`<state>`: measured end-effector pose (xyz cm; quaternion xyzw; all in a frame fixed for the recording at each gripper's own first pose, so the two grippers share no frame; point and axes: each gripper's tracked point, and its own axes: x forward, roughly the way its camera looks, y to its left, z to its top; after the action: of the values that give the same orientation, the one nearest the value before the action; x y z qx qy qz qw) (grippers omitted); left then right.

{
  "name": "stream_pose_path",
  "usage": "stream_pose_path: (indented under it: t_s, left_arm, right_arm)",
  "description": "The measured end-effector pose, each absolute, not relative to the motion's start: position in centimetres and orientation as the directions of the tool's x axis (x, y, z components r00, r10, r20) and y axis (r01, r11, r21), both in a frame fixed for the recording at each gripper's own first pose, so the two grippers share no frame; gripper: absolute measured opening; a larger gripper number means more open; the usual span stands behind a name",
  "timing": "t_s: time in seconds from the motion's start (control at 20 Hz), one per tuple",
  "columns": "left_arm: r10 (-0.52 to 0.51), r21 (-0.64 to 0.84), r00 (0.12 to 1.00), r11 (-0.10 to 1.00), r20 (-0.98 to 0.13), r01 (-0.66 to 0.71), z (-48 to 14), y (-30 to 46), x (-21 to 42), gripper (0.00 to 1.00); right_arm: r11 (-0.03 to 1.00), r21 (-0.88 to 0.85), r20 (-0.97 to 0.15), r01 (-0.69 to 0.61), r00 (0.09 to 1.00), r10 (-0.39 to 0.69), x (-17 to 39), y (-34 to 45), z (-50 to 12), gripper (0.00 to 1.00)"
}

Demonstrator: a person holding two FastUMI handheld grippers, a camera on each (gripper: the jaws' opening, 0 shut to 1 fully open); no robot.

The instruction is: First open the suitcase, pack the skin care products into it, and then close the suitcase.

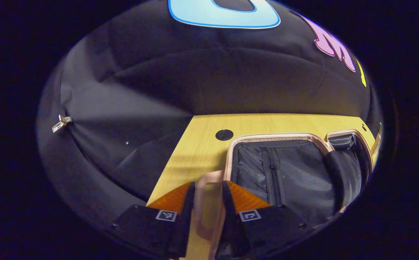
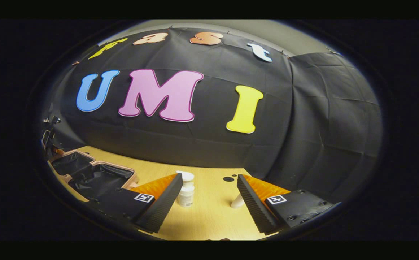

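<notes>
I see a pale yellow wood-grain surface (image 1: 209, 144) set against a wall of creased black cloth (image 1: 140, 90), which wraps round the booth on the far side and the flank. A round dark grommet (image 1: 224, 134) sits in the surface near the far edge. In the left gripper view my left claw (image 1: 208, 202) has its fingers drawn close together on the pinkish handle (image 1: 209, 202) of the suitcase (image 1: 285, 173), one finger on each side of the loop. The suitcase lies open on the surface, its dark lining and zipped mesh pocket (image 1: 274, 169) facing up inside a pink-trimmed rim.

In the right gripper view my right claw (image 2: 206, 198) stands wide open and holds nothing. Between its fingers, farther off on the surface, stands a small white pump bottle (image 2: 186, 189), upright; a second white item (image 2: 237, 202) stands just beside the right-hand finger, partly hidden, so I cannot tell what it is. The open suitcase lies off to the left. A strip of plain grey wall (image 2: 285, 39) shows above the cloth.
</notes>
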<state>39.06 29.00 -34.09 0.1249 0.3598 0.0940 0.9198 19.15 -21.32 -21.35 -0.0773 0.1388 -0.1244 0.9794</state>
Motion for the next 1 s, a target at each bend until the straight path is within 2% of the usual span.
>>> stream_pose_path:
  t_s: [0.05, 0.1, 0.2, 0.25, 0.4, 0.55, 0.75, 1.0]
  left_arm:
    - [0.265, 0.317, 0.738, 0.946, -0.62, -0.074, -33.0, 28.8, 38.6, 0.65]
    - [0.256, 0.33, 0.769, 0.942, -0.586, -0.062, -30.9, 28.2, 38.5, 0.65]
    - [0.205, 0.336, 0.844, 0.941, -0.495, -0.031, -25.6, 25.4, 38.2, 0.79]
    - [0.187, 0.349, 0.873, 0.937, -0.45, -0.021, -23.0, 23.7, 37.9, 0.98]
    - [0.107, 0.348, 0.928, 0.937, -0.356, 0.026, -18.3, 16.7, 36.3, 0.97]
    - [0.011, 0.289, 0.951, 0.954, -0.308, 0.083, -17.4, 7.9, 33.9, 0.97]
    - [-0.152, 0.123, 0.924, 0.971, -0.35, 0.207, -23.0, -4.2, 29.6, 0.97]
    - [-0.291, -0.011, 0.879, 0.951, -0.379, 0.31, -30.1, -17.4, 27.7, 0.98]
  right_arm:
    - [0.957, -0.183, -0.242, 0.224, 0.933, -0.265, 19.1, -21.3, -21.0, 0.95]
    - [0.958, -0.184, -0.234, 0.221, 0.937, -0.261, 19.0, -21.3, -20.6, 0.97]
    - [0.957, -0.202, -0.226, 0.21, 0.94, -0.254, 19.1, -21.5, -20.1, 0.96]
    - [0.955, -0.208, -0.221, 0.213, 0.94, -0.258, 19.1, -21.9, -19.7, 0.96]
    - [0.954, -0.183, -0.206, 0.239, 0.939, -0.274, 19.1, -23.2, -18.7, 0.96]
    - [0.953, -0.179, -0.205, 0.245, 0.938, -0.28, 19.1, -24.2, -18.4, 0.96]
    - [0.951, -0.175, -0.209, 0.255, 0.934, -0.289, 19.2, -26.2, -19.3, 0.96]
    - [0.94, -0.202, -0.224, 0.276, 0.921, -0.319, 19.3, -29.4, -22.3, 0.97]
